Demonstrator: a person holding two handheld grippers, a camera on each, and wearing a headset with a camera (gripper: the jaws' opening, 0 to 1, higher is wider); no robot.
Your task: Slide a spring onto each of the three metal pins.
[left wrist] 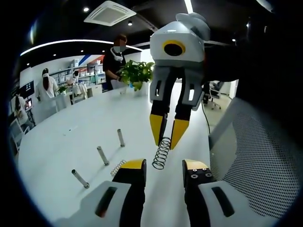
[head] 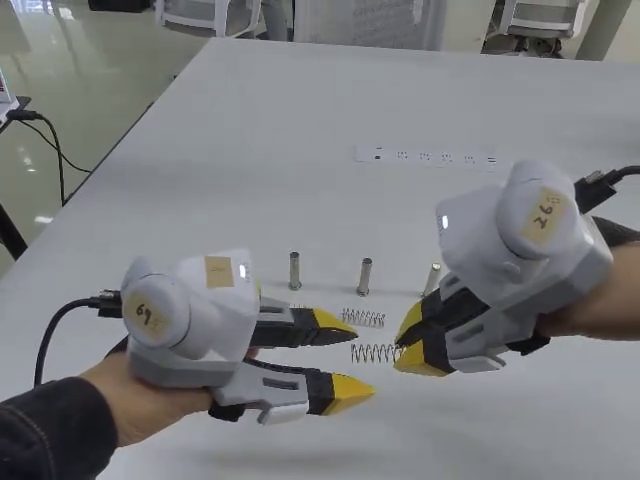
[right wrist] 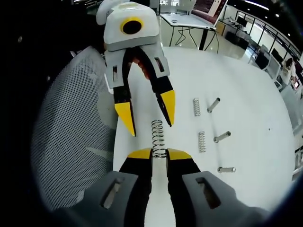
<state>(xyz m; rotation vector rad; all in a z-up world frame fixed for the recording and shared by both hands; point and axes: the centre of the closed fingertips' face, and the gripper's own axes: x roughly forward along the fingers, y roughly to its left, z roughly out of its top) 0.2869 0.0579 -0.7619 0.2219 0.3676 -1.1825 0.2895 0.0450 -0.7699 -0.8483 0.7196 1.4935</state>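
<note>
The left gripper (head: 362,360) hovers low over the white table (head: 250,150), its fingers apart and pointing at the right gripper (head: 403,352). That gripper's fingers are clamped on one end of a spring (head: 375,352), which sticks out toward the left gripper, clear of the table. Behind them the left pin (head: 295,270), middle pin (head: 365,276) and right pin (head: 432,278) stand upright in a row, all bare, with one loose spring (right wrist: 196,107) and a second loose spring (right wrist: 202,141) lying flat near them.
</note>
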